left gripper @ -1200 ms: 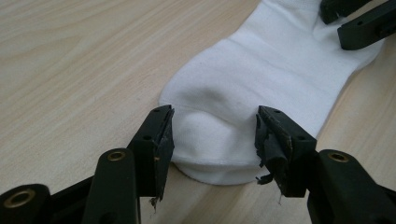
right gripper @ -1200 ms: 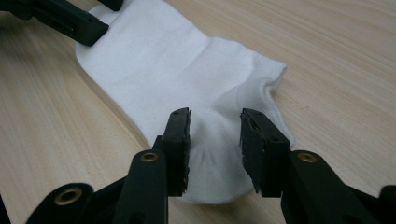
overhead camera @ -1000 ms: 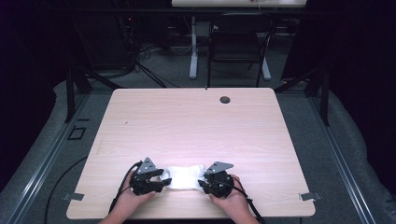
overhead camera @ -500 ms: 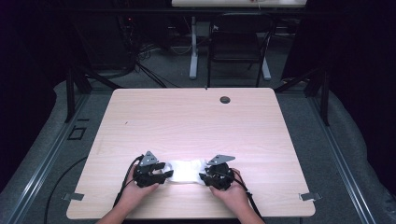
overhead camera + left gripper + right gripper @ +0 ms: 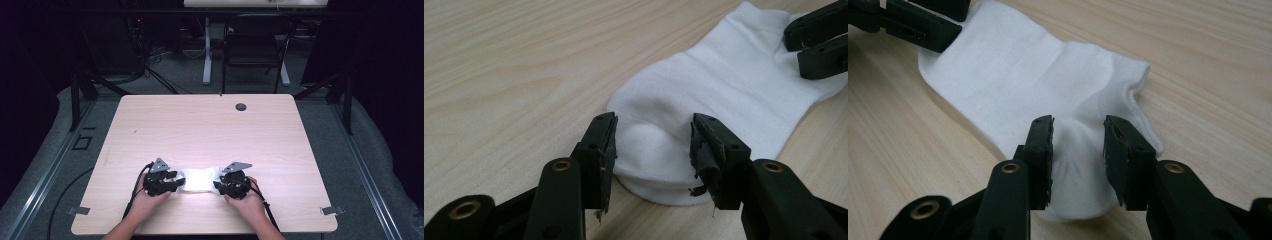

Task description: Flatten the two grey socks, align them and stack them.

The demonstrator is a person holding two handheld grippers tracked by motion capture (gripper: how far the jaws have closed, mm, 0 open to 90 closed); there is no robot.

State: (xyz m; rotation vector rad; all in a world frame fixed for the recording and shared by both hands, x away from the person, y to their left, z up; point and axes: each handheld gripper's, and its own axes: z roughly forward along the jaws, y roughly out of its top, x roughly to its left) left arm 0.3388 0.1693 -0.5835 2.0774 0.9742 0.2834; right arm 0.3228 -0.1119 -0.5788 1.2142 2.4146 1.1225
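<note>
Both claws rested at the near edge of the table (image 5: 200,130), one at each end of a white sock (image 5: 200,180) that lay flat between them. The left gripper (image 5: 172,182) stood spread, its two jaws on either side of a raised fold of cloth at the left end of the sock (image 5: 704,95). These jaws had just been closing toward the fold, but in the left gripper view I could not tell if the pads were already pressing it. The right gripper (image 5: 219,184) was spread as well, with a small hump of the sock (image 5: 1023,75) standing up between its jaws, and a gap seemed to remain on both sides.

From there, I judged that the soft cloth could easily slip. If one claw closed on only the upper layer, the sock would open or twist when lifted. If one side closed earlier than the other, it could drag the sock across the smooth wood and pull the fold out from the second claw. The torn padding on the left jaws could also catch on the fabric.

Compared with a second before, the two hands stood nearly in the same place, the left jaws were narrower, and the sock looked a little more gathered between the claws.
</note>
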